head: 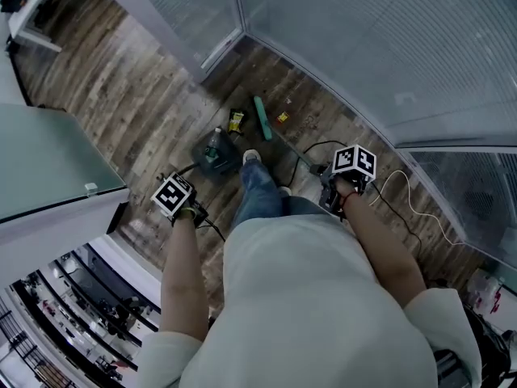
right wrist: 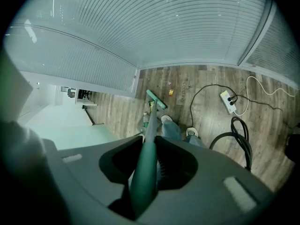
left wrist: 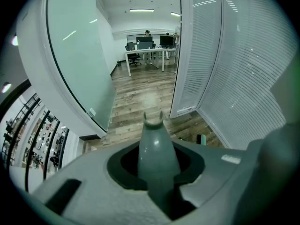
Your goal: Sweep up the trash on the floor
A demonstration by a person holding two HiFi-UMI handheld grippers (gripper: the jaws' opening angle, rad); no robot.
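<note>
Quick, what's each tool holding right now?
Left tool: shut on the dustpan handle.
Right tool: shut on the broom handle.

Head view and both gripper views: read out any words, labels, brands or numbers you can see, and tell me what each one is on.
Nothing here can be read as text.
The marker cubes: black-and-white square patterns only, no letters or digits.
The yellow wrapper on the floor: print too small to read.
The bottle: any label is too blurred to read.
The broom handle and the dustpan handle: no print visible.
</note>
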